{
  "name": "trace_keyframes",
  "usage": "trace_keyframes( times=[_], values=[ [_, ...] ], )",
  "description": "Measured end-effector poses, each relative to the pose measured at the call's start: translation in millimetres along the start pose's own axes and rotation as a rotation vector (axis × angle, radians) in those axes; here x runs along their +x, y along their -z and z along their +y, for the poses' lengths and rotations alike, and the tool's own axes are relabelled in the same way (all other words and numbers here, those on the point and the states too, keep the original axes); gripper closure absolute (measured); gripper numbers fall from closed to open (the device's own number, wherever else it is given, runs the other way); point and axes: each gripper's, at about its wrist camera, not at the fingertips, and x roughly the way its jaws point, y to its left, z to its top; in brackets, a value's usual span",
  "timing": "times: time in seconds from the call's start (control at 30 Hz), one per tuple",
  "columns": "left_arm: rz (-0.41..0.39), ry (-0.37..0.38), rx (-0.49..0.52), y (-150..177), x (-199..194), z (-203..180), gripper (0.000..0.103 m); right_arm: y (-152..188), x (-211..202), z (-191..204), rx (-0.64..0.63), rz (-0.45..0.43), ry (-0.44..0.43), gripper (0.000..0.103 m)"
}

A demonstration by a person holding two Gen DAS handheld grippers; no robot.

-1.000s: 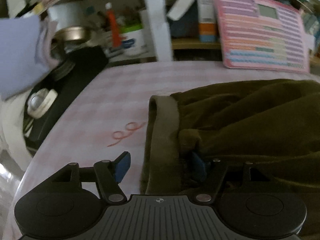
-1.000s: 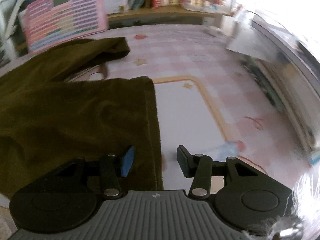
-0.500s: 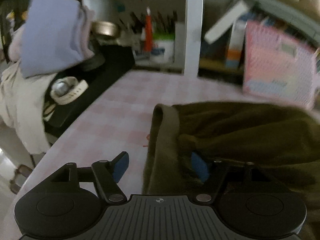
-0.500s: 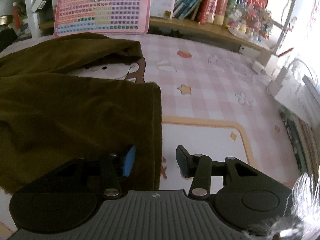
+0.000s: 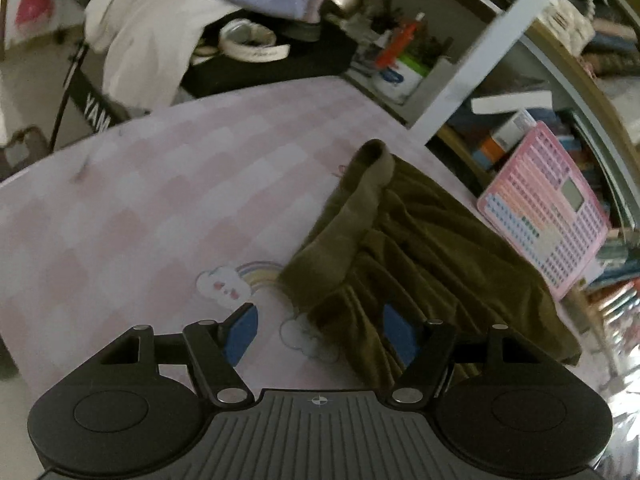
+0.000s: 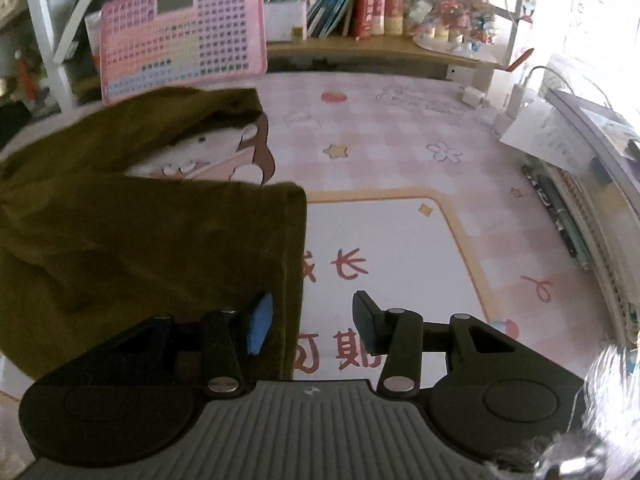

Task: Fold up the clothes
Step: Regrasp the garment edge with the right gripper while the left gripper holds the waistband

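Note:
An olive-green garment lies crumpled on the pink checked table mat, its ribbed band running away from me. My left gripper is open just above the mat. The garment's near corner lies between its blue pads, untouched by the left pad. In the right wrist view the same garment fills the left half. Its hemmed edge runs between the fingers of my right gripper, which stands open, its left finger over the cloth and its right finger over bare mat.
A pink button board leans against the bookshelf behind the garment. A white shelf post and a dark stand with draped clothes are at the left end. Pens and chargers line the right edge.
The left gripper has rolled and swung sideways along the garment's band; a rainbow-and-cloud print now shows under it. The right gripper has barely shifted, with the hem still between its open fingers.

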Motion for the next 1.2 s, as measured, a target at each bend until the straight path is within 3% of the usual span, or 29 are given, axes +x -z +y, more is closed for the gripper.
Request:
trace_keyframes(
  times=[0.17,0.27,0.4,0.57,0.63,0.8,0.87,0.9,1.03,1.17,1.2],
  values=[
    [0.013,0.057,-0.137,3,-1,13,0.032,11,1,-6,0.035,0.075,-0.038,0.063],
    [0.022,0.102,-0.236,3,4,18,0.033,17,7,-3,0.06,0.103,-0.054,0.073],
    [0.012,0.098,-0.275,2,14,19,0.037,14,10,1,0.036,0.093,-0.088,0.093],
    [0.005,0.11,-0.345,-2,25,22,0.037,-2,-8,2,-0.014,-0.073,0.037,0.096],
    [0.031,0.118,-0.331,-2,30,18,0.039,-4,-13,2,-0.022,-0.093,0.045,0.096],
    [0.068,0.119,-0.304,1,33,9,0.043,8,8,-5,0.014,0.009,0.051,0.095],
    [0.076,0.099,-0.294,3,33,8,0.062,12,12,-4,0.012,0.023,0.059,0.095],
    [0.086,0.079,-0.284,3,35,8,0.08,14,12,-3,0.005,0.022,0.064,0.094],
    [0.073,0.067,-0.211,4,34,0,0.094,18,13,3,-0.011,0.019,0.082,0.094],
    [-0.08,0.108,0.068,-7,-5,-35,0.094,18,13,4,-0.025,0.026,0.086,0.094],
    [-0.092,0.106,0.098,-9,-10,-36,0.094,17,13,5,-0.028,0.03,0.083,0.094]
  ],
)
